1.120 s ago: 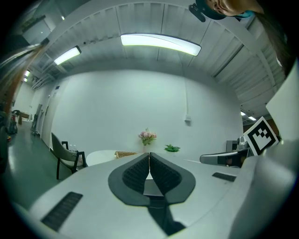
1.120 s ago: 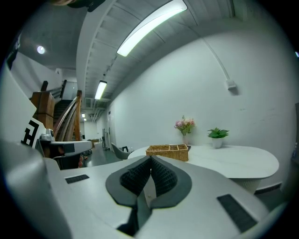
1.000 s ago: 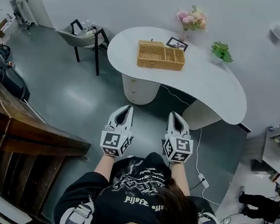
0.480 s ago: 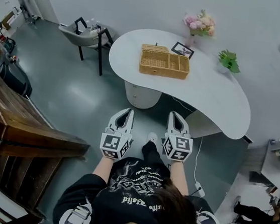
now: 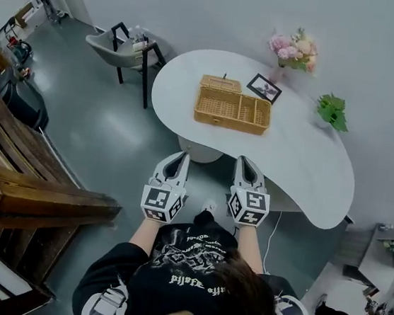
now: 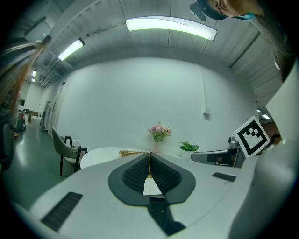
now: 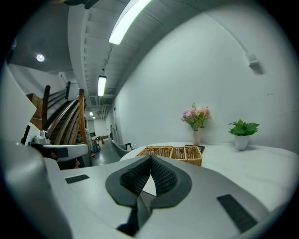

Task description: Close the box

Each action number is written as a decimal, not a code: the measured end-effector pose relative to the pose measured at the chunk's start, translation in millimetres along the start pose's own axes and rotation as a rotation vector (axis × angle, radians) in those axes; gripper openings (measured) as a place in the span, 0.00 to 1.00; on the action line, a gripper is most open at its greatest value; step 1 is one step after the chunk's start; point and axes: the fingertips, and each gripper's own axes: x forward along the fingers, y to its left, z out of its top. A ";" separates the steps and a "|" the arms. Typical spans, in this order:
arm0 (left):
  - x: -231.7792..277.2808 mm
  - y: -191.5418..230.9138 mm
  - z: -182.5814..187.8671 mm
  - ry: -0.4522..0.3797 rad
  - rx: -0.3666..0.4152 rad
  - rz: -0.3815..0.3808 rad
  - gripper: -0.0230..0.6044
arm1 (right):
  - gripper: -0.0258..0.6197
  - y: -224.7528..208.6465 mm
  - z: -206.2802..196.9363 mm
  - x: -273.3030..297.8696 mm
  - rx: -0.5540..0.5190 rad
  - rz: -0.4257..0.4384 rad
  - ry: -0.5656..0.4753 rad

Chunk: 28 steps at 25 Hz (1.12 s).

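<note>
Both tools were held low and side by side in front of the person, well short of the white table [image 5: 310,167]. The left gripper [image 5: 178,155] had its jaws pressed together with nothing between them; the right gripper [image 5: 246,161] was likewise closed and empty. The wicker box [image 5: 232,106] sat toward the table's left end, compartments open to the ceiling, with a picture frame [image 5: 265,88] just beside its far right corner and flowers [image 5: 294,47] beyond that. A woven flap [image 5: 221,83] stood at its far left edge, probably the lid, though too small to confirm. Step judged: the approach, closing not yet begun. Best done by stopping at the near table edge, reaching past the flap, tipping it toward the person with one closed tip, and bracing the light box with the other so it would not slide into the frame.
</note>
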 end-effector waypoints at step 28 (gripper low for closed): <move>160.9 19.0 15.5 0.016 -0.002 0.141 0.08 | 0.08 -96.6 52.5 145.7 0.007 0.146 0.022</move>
